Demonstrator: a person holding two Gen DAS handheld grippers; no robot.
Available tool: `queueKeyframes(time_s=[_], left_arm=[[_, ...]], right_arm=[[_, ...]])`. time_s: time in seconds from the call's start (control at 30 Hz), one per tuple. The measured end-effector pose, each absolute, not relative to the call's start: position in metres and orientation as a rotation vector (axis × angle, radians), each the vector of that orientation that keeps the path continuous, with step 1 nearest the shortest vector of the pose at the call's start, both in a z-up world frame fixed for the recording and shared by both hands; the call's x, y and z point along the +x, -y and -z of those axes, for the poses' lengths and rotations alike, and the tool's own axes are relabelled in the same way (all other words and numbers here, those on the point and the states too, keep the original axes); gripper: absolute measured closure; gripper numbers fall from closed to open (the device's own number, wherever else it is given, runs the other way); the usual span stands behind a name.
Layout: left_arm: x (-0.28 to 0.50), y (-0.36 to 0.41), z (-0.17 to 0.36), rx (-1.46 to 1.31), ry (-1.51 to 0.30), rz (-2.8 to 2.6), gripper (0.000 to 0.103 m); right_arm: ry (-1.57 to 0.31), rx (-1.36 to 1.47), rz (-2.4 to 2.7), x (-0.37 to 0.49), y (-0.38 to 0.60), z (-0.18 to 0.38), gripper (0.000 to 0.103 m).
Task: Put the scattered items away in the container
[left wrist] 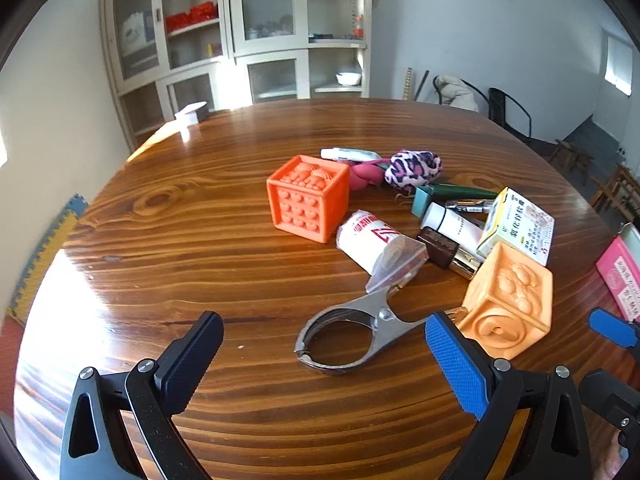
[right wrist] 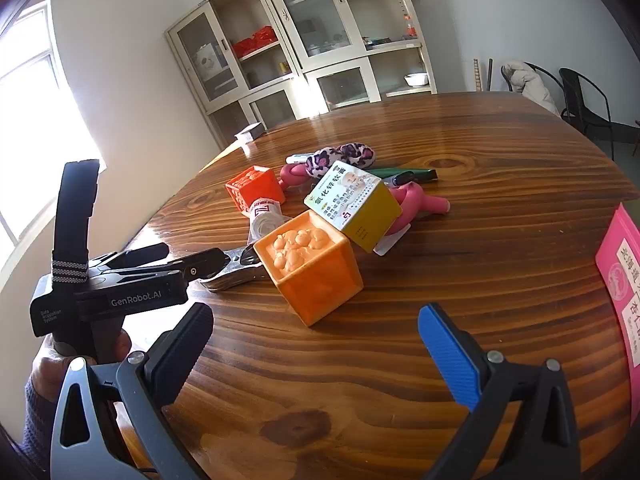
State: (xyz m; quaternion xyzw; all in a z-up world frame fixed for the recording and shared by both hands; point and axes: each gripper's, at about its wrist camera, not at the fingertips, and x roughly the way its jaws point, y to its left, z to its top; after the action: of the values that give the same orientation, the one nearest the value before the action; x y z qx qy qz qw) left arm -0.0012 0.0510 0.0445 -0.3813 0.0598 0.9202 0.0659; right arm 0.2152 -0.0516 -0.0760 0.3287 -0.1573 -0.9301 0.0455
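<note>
**Both claws spread over the clutter, nothing lifted**

On the round varnished wooden table (left wrist: 240, 208) the scattered items lie in one tight heap, right of centre. Left gripper (left wrist: 324, 352): jaws spread wide, empty, framing the shiny steel spring clamp (left wrist: 352, 328) that lies flat just ahead. Right gripper (right wrist: 316, 344): jaws also spread, empty, aimed at the pale orange embossed rubber cube (right wrist: 310, 266).

Heap contents: darker orange embossed cube (left wrist: 306, 198), white plastic-wrapped roll with red print (left wrist: 370, 242), yellow-and-white medicine carton (left wrist: 516, 226), leopard-print fabric scrunchie (left wrist: 412, 168), pens and tubes behind. Pink printed box (right wrist: 620, 292) at the far right table edge; whether it is the container, cannot tell, since only one face shows.

Risks, as judged:
- Clamp is thin, slick, flat on glossy wood; pads may skate off or push it rather than pinch.
- Clamp's tip touches the wrapped roll; lifting could drag the roll.
- Pale cube sits against the carton; a skewed squeeze may tip the carton or squirt the soft cube out.
- Grippers work close together; collision likely.
</note>
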Motion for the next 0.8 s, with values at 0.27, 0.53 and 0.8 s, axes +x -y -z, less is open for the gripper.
queueKeyframes(time_s=[0.27, 0.53, 0.8], left_arm=[[0.006, -0.053, -0.049, -1.133, -0.174, -2.799, 0.000], [0.007, -0.050, -0.049, -1.150, -0.155, -2.818, 0.001], [0.009, -0.046, -0.047, -1.167, -0.172, -2.840, 0.000]], right_arm=[[0.477, 1.021, 2.866, 0.214, 0.051, 0.077, 0.000], [0.421, 1.012, 2.936, 0.210, 0.057, 0.068, 0.000], [0.394, 1.040, 2.942, 0.202, 0.068, 0.064, 0.000]])
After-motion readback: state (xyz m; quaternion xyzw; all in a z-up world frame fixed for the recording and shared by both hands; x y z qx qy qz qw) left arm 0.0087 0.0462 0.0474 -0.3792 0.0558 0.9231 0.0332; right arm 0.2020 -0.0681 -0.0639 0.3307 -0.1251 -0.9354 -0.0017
